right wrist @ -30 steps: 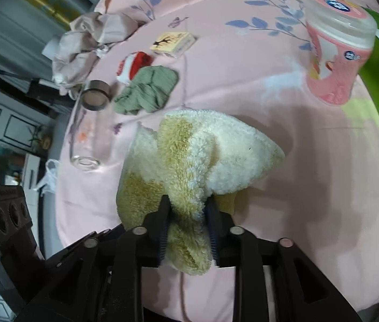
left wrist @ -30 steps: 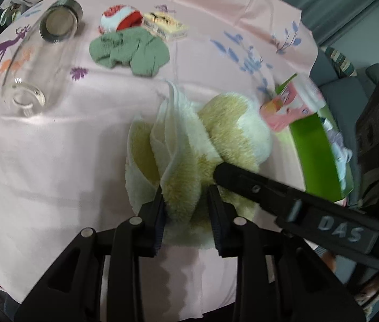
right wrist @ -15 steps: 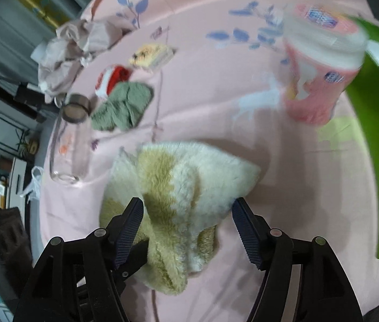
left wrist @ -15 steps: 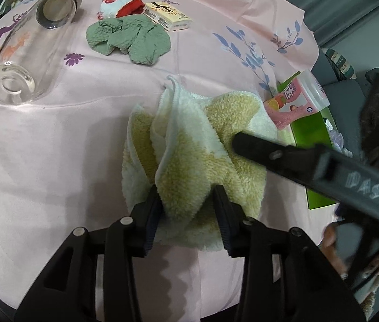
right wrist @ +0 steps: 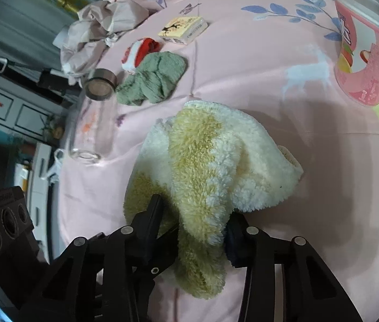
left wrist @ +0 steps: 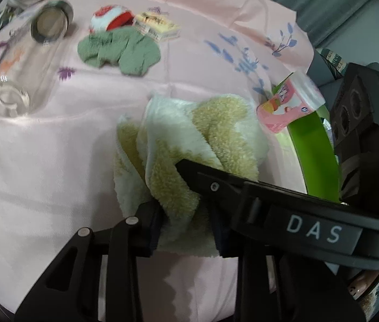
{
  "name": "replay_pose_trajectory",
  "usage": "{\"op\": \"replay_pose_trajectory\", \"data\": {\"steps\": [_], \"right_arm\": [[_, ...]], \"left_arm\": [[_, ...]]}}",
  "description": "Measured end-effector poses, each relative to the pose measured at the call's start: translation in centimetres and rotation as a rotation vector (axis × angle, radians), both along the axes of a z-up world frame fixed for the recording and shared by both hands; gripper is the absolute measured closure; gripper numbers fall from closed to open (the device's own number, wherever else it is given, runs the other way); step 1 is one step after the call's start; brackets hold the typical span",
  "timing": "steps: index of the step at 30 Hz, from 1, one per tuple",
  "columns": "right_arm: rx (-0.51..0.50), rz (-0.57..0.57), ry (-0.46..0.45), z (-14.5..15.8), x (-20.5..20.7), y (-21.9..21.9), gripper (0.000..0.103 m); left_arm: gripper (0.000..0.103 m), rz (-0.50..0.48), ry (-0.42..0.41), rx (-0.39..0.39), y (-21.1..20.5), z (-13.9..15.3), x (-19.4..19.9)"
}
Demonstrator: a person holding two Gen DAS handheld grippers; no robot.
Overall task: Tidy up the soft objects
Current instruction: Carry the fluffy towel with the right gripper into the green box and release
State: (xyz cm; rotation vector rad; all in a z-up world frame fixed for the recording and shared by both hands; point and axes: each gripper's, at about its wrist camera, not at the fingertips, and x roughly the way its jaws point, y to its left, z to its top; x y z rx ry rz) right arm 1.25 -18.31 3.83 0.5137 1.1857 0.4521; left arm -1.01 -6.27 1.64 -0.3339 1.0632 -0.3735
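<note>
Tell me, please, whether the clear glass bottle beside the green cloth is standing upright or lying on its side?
Lying on its side. The clear glass bottle rests lengthwise on the pink bedsheet, its metal cap facing sideways.

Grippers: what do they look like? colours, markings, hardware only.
Both are matte black plastic. The left gripper has angular cut-out finger arms with round silver pins and dark blue pads. The right gripper is built the same; seen from the left wrist, its finger carries white "DAS" lettering. A black block with round recesses and a green LED sits behind it. No sleeves visible.
</note>
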Motion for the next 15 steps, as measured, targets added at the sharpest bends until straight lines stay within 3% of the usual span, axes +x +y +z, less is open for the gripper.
{"op": "replay_pose_trajectory", "data": {"steps": [15], "right_arm": [[0.053,0.092,-0.219,9.0,0.5,2.5,0.059]], "left_arm": [[0.076,0.119,-0.179,-0.070,4.0,7.5,-0.9]]}}
